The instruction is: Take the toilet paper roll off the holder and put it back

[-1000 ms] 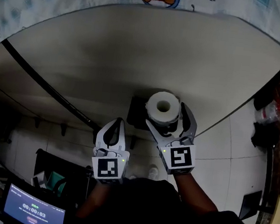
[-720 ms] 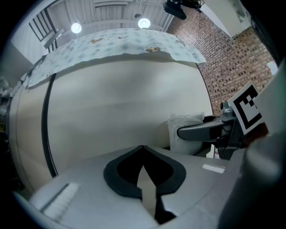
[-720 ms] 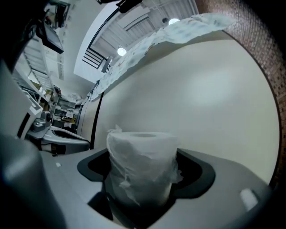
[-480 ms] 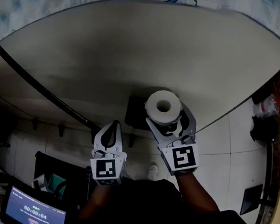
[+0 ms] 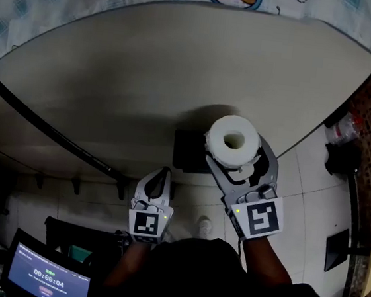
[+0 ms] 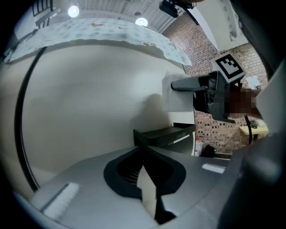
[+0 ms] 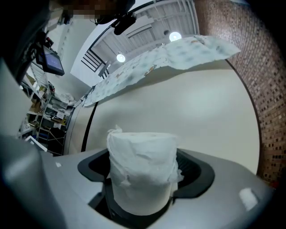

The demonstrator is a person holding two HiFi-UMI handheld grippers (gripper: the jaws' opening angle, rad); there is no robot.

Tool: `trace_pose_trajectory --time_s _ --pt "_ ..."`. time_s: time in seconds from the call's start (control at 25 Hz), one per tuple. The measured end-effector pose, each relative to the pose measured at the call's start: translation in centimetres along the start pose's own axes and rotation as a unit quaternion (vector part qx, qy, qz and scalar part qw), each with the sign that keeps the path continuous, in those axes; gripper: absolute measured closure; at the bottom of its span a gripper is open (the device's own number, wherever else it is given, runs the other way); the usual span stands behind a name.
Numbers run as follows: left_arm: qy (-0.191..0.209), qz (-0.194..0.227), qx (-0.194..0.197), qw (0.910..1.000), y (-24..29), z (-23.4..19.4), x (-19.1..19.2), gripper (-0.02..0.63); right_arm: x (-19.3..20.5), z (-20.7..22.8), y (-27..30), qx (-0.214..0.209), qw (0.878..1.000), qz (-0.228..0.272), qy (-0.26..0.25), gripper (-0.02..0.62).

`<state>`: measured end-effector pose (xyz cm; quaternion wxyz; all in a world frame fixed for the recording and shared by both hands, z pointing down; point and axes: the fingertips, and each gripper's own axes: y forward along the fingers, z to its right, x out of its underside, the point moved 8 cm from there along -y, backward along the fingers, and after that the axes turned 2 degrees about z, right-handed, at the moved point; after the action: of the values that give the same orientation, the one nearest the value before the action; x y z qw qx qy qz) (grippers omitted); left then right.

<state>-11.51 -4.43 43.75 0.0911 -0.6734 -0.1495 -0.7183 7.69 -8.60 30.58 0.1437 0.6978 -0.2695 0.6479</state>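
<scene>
— White, softly wound paper, that toilet paper roll (image 5: 234,140): where is it sitting now?
— It is standing upright between the fingers of the right gripper (image 5: 236,151). They have just been closing in and are now pressing its sides at a wide spread. The roll is hanging just right of the black box-shaped holder (image 5: 188,153) on the beige wall (image 5: 147,73), and seemingly a little above it.
— So how far along is the job looking?
— I am judging the first half as about done, since the roll is appearing clear of the holder. Putting it back is remaining to do.
— And the other hand?
— The left gripper (image 5: 161,176) is idling nearer and to the left, its fingers pressed together on nothing.
— What are you counting?
— I am counting one roll, one holder and two grippers. There is also one thin black pipe (image 5: 48,129) slanting across the wall at the left, and one lit screen (image 5: 48,276) glowing at the near left.
</scene>
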Motion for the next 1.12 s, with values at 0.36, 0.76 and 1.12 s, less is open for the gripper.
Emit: trace_pose_trajectory --time_s 0.36,0.76,1.12 --pt "0.009 -0.055 0.077 0.9955 1.7 2.6 4.3 0.487 -0.5 -0.4 -2.3 0.010 1.000 -0.015 -0.001 0.175" --pt "-0.002 -0.058 0.103 0.9930 2.0 3.1 4.4 0.473 -0.8 -1.3 -3.7 0.027 0.999 -0.023 -0.004 0.175" --pt "-0.019 -0.082 0.147 0.9855 0.9 3.4 4.2 0.506 0.2 -0.4 -4.3 0.040 0.999 -0.026 0.012 0.175"
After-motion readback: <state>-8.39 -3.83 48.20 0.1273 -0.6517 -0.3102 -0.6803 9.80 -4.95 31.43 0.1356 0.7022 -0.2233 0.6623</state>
